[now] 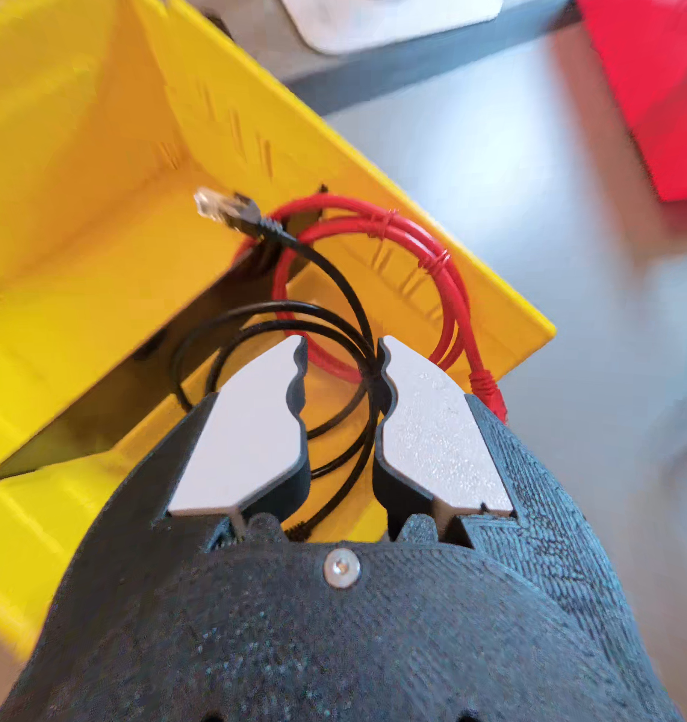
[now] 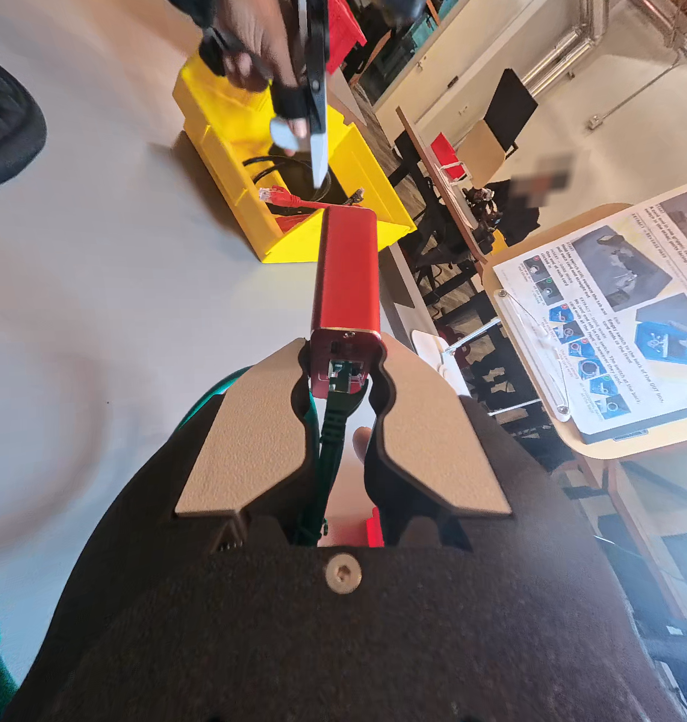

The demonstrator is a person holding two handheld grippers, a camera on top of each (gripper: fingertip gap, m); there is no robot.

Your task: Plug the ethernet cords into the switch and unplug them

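Pale grey table (image 2: 100, 273) carries everything. Yellow bin (image 2: 232, 218) sits directly on it, far centre, close to table's right edge. Red bin (image 1: 646, 97) also on table, far right in left wrist view, well apart from yellow bin. White flat object (image 1: 373, 23) at far edge, blurred, kind unclear.

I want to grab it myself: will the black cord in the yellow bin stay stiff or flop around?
Probably floppy: the thin black ethernet cord lies in loose loops inside the yellow plastic bin. It looks light, and its clear plug would likely dangle and swing.
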